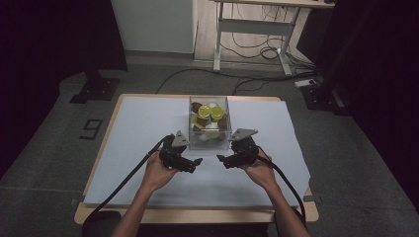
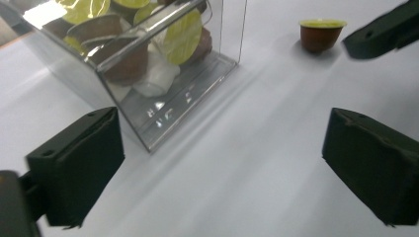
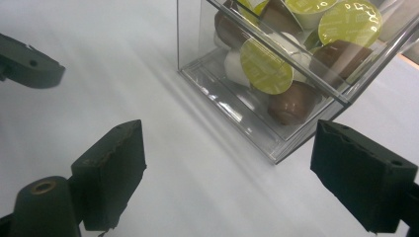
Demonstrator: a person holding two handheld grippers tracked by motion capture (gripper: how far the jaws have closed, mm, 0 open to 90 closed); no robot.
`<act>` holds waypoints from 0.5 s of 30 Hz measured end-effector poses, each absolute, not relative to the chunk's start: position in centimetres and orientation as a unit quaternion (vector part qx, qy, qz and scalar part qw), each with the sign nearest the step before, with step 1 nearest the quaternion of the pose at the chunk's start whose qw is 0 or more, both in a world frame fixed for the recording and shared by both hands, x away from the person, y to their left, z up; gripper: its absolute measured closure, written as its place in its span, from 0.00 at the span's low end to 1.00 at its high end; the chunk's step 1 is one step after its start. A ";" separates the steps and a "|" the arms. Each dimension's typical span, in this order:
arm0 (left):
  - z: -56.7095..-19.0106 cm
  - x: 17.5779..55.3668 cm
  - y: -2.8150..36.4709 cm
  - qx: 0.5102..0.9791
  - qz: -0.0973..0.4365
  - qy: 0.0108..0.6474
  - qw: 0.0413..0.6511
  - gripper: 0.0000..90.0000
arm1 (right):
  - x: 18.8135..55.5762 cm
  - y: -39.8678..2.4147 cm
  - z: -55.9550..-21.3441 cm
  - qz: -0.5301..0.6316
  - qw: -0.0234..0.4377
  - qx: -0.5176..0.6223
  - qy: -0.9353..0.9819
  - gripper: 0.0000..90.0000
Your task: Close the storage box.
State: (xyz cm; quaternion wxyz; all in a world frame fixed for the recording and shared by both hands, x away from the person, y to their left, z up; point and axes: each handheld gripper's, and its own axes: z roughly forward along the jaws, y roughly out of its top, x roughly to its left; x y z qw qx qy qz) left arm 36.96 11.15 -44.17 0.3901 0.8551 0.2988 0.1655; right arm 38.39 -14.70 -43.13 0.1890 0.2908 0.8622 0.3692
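The left tool (image 1: 196, 162) sat just in front of the clear plastic box (image 1: 209, 123), its jaws spread wide with nothing between them. The right tool (image 1: 222, 159) faced it from the other side, tips pointing inward, its jaws likewise spread and empty. The two tools stood close together on the near side of the box, their tips a short gap apart above the pale sheet covering the desk (image 1: 138, 123).

The box stood just beyond both tools, touched by neither. It held a pile of coffee capsules (image 3: 267, 66), some brown, some white, several with yellow-green lids.

In the left gripper view one lone brown capsule (image 2: 321, 34) with a yellow-green lid stood upright on the sheet, outside the box and beyond the left tool's jaws, close beside a jaw of the right tool (image 2: 383, 32).
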 end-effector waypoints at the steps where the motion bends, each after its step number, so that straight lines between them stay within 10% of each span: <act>1: -44.2 36.8 11.3 0.856 0.165 0.299 0.388 0.01 | 38.3 -14.8 -43.1 0.370 0.188 0.291 0.862 0.14; 15: -45.1 35.4 13.9 0.850 0.169 0.308 0.392 0.00 | 37.0 -17.6 -43.3 0.368 0.201 0.308 0.854 0.12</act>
